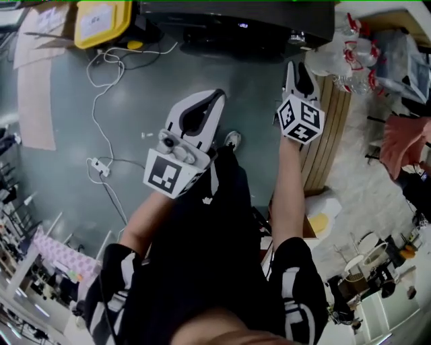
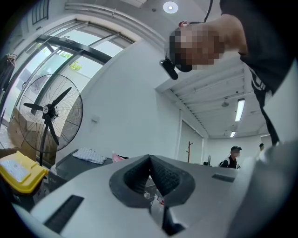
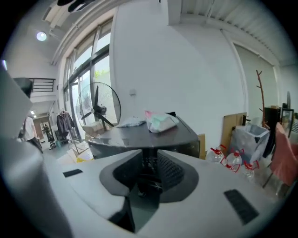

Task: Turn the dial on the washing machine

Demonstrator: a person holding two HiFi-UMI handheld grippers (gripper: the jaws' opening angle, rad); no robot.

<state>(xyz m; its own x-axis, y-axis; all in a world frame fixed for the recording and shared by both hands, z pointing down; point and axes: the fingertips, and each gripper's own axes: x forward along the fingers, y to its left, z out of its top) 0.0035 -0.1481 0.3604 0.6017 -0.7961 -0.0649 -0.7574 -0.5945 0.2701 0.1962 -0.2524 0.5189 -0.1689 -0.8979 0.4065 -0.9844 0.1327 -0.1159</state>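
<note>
The right gripper [image 3: 148,162] has its jaws a narrow slit apart with nothing between them, and it points at the dark washing machine [image 3: 149,137], which it does not touch. I can't pick out the dial. The left gripper [image 2: 150,160] is closed and empty. A pale bundle [image 3: 160,122] and a folded cloth [image 3: 130,123] lie on the machine's top. Red-capped bottles [image 3: 233,160] crowd to its right, and a floor fan [image 3: 98,109] and a yellow-lidded bin [image 1: 102,21], contents hidden, stand to its left.

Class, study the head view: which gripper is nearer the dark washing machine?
Right. The right gripper points at the washing machine, just short of it; the left gripper hangs farther back, over the floor.
</note>
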